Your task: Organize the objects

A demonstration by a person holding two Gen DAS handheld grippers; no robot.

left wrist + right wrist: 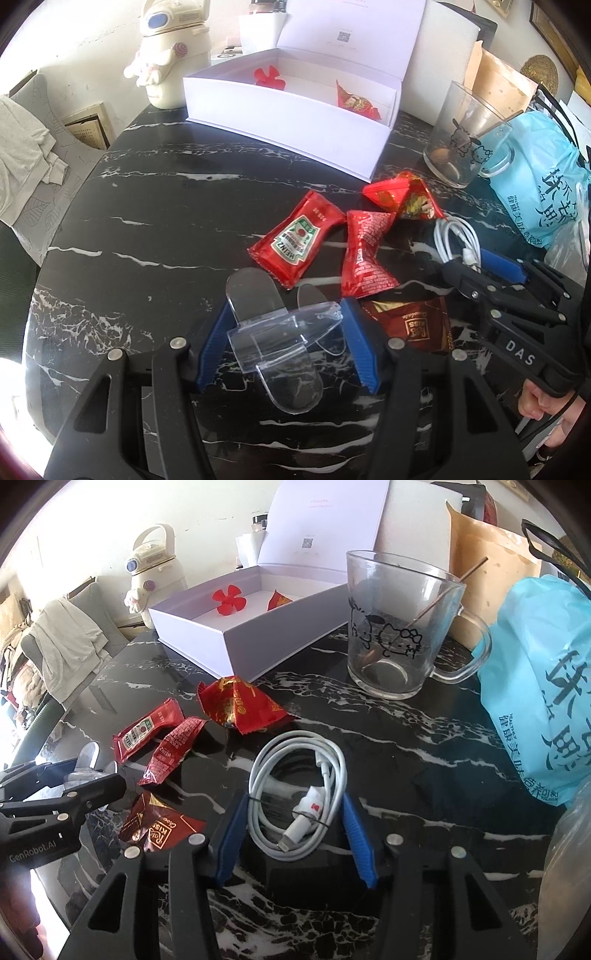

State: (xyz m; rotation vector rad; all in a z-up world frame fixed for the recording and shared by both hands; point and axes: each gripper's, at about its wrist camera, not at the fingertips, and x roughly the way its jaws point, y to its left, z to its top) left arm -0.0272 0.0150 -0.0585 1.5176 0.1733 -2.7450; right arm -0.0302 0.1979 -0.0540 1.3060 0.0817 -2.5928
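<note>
both claws are reaching low over the counter (147, 206), the left claw (284, 332) pinching a clear plastic piece (280, 332) and the right claw (295, 819) spread wide around the white cable (299, 801), likely so both can go in the white box (207, 642).

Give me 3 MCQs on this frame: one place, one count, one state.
1. Where is the red flower?
A. in the white box
B. in the glass mug
C. on the table

2. How many ketchup sachets lie on the table?
A. one
B. two
C. four

3. The right tongs are:
A. shut on the mug
B. open around the white cable
C. out of view

Key: A, it lies on the box floor; B, two Heinz packets side by side; B, blue fingers flank the coil, apart.
</note>
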